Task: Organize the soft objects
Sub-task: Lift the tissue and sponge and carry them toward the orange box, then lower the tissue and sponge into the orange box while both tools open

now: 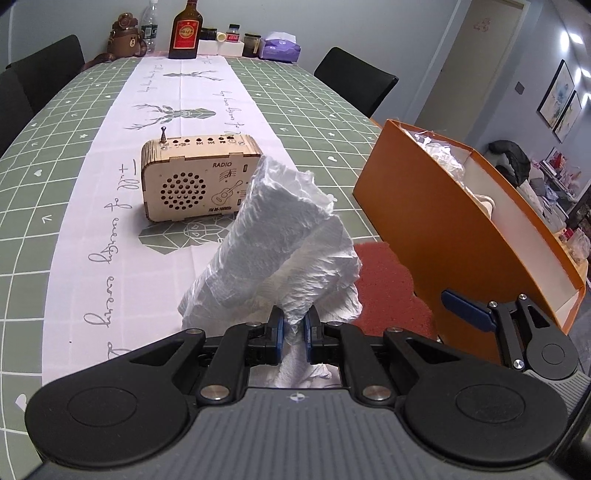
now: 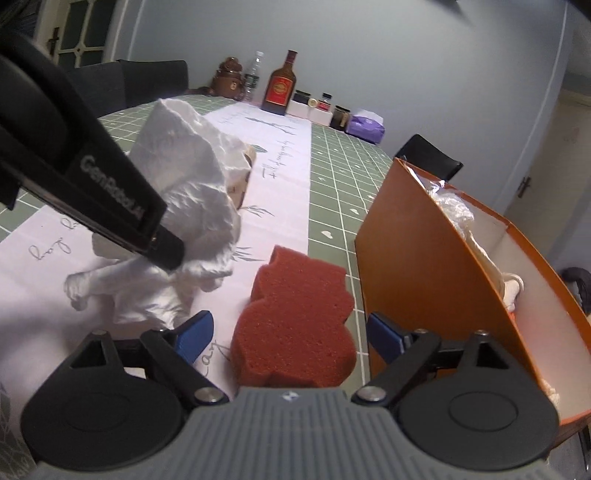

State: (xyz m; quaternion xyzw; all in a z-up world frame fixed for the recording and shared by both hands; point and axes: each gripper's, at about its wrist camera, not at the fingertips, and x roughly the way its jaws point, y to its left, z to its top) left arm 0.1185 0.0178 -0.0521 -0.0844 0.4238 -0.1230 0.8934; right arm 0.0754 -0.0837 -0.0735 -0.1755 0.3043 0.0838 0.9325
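Observation:
My left gripper (image 1: 294, 326) is shut on a crumpled white paper towel (image 1: 273, 236), which stands up from the jaws; the same paper towel (image 2: 192, 192) shows at the left of the right wrist view, with the left gripper's black body across it. My right gripper (image 2: 290, 338) stands open, its blue pads on either side of a dark red sponge (image 2: 295, 321) that lies on the table, and neither pad presses on it. The red sponge (image 1: 388, 284) lies beside the orange box (image 1: 443, 221). The box (image 2: 424, 273) holds some white soft things.
A wooden radio (image 1: 195, 177) stands on the white runner beyond the towel. At the table's far end are a brown bottle (image 1: 186, 31), a water bottle, a bear-shaped flask, jars and a purple tissue pack (image 1: 280, 46). Dark chairs (image 1: 354, 79) flank the green checked tablecloth (image 1: 55, 147).

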